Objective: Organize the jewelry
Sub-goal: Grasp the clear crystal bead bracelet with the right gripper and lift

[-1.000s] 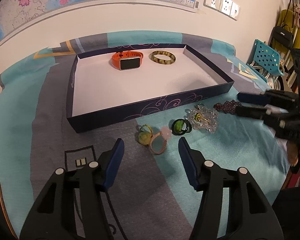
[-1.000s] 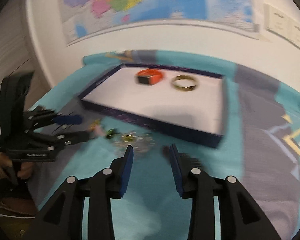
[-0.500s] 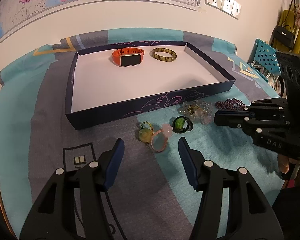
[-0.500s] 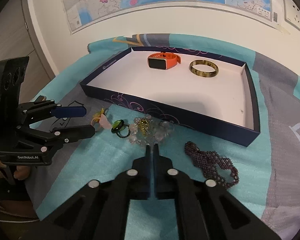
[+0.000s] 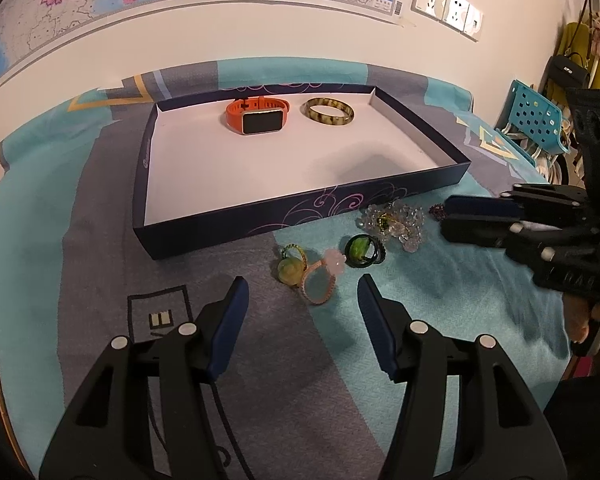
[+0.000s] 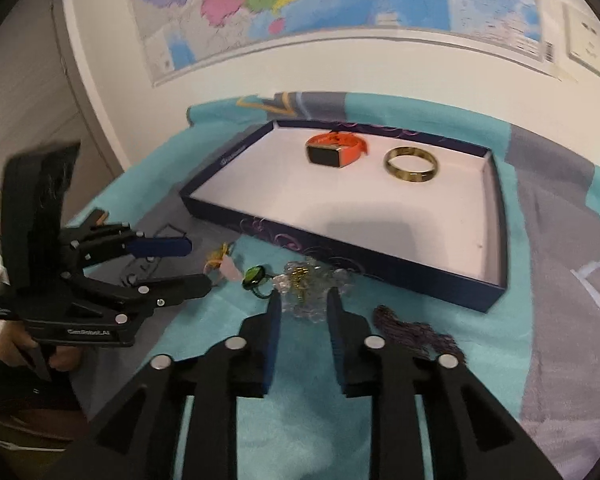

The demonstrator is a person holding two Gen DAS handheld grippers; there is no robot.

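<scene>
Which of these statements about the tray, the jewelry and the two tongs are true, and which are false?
1. The orange watch lies inside the tray. True.
2. The bangle lies on the cloth. False: it is in the tray.
3. The right tongs are open near the crystal bracelet. True.
4. The left tongs hold the green ring. False: open, holding nothing.

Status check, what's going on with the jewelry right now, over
Both grippers open: left gripper above hair ties, right gripper at crystal bracelet. Watch and bangle in tray. Nothing blocking.
</scene>
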